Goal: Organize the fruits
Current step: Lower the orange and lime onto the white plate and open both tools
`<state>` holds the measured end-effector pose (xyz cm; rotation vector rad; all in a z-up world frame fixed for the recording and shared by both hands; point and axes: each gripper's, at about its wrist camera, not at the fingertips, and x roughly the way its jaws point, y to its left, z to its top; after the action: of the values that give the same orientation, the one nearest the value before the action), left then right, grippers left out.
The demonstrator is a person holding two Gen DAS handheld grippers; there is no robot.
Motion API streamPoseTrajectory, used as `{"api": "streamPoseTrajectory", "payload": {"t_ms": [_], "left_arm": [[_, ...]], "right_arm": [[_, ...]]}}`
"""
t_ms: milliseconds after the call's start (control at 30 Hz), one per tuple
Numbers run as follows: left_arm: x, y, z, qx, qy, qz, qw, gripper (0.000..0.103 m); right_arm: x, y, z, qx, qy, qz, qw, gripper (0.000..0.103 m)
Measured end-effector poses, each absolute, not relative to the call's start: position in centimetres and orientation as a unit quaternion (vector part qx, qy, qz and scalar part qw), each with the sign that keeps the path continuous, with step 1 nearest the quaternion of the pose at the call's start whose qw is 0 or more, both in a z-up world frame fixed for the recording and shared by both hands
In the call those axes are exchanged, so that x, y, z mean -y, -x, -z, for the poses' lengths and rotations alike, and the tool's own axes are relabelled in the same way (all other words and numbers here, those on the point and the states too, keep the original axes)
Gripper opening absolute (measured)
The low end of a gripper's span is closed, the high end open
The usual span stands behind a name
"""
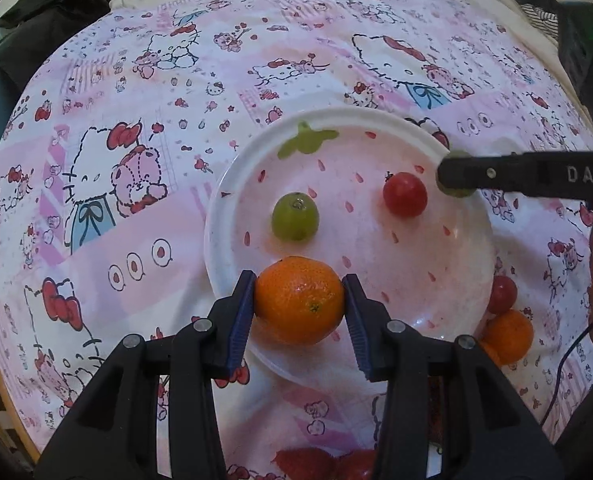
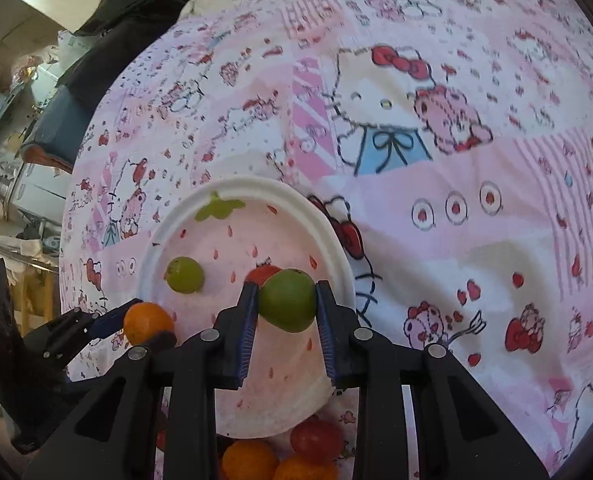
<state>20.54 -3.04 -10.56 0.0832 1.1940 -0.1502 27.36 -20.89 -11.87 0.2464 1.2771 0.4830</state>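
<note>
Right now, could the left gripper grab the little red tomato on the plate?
Probably not yet: the left gripper is already shut on an orange. The tomato lies uncovered on the plate.

Both fisheye views are bright and evenly lit by soft, diffuse light, with a faint pink cast. Shadows are weak: a pale one sits under the green grape (image 1: 295, 216) on the plate (image 1: 232, 208). A small glint shows on the mandarin (image 1: 299, 300). Straight lines bow strongly toward the dark, vignetted corners. The right wrist view shows motion blur across the patterned tablecloth (image 2: 476, 240); the left is sharper.
</note>
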Motion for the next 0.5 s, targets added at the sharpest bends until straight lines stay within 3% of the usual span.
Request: {"api": "streamPoseTrajectory", "payload": {"t_ms": [367, 400, 433, 467, 500], "left_arm": [[2.86, -20.93, 11.17, -0.565, -0.032, 0.064, 0.822, 0.040], [2.93, -20.87, 11.13, -0.564, -0.034, 0.062, 0.823, 0.040], [3.04, -20.82, 11.06, -0.563, -0.042, 0.058, 0.824, 0.044], [3.05, -20.74, 10.96, -0.560, -0.044, 0.057, 0.825, 0.055], [3.09, -20.64, 10.72, -0.555, -0.042, 0.060, 0.829, 0.061]], "right_arm": [[20.97, -27.46, 12.57, -0.601, -0.122, -0.215, 0.760, 0.035], [20.98, -27.48, 12.55, -0.602, -0.123, -0.215, 0.759, 0.038], [21.02, -27.47, 12.47, -0.601, -0.125, -0.215, 0.759, 0.052], [21.07, -27.41, 12.24, -0.596, -0.135, -0.223, 0.760, 0.063], [21.07, -27.37, 12.03, -0.593, -0.139, -0.227, 0.760, 0.066]]}}
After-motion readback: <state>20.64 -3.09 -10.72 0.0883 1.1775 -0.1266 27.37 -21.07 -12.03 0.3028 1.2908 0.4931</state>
